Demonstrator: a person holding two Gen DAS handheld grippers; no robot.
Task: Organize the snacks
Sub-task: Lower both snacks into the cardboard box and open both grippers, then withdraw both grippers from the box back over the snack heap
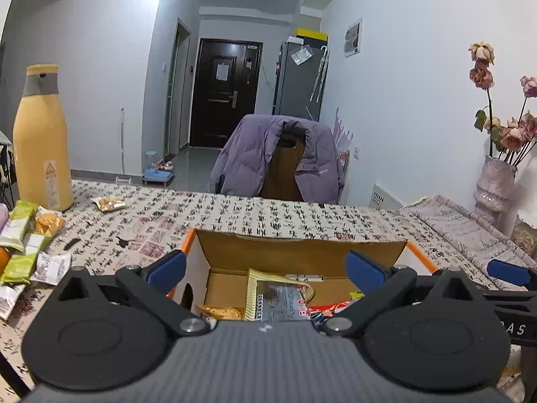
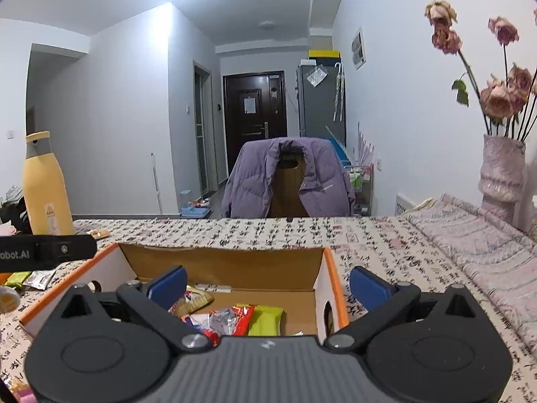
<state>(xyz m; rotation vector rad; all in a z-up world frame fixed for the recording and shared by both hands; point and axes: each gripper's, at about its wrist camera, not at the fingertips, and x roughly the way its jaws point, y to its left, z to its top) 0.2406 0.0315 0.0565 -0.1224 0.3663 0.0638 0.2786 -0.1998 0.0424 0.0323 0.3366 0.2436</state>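
An open cardboard box (image 1: 302, 255) with an orange rim stands on the patterned tablecloth, right in front of both grippers. Several snack packets lie inside it: a striped yellow one (image 1: 282, 299), a red one (image 2: 235, 319) and a green one (image 2: 266, 319). My left gripper (image 1: 265, 270) is open over the box's near left part, with nothing between its blue pads. My right gripper (image 2: 268, 287) is open over the near right part, also empty. More snack packets (image 1: 23, 245) lie loose on the table to the left, and a single packet (image 1: 109, 204) lies farther back.
A tall yellow bottle (image 1: 40, 141) stands at the table's left back. At the right are a vase of dried roses (image 2: 501, 174) and a folded cloth (image 2: 470, 235). A chair with a purple jacket (image 1: 278, 158) stands beyond the far edge.
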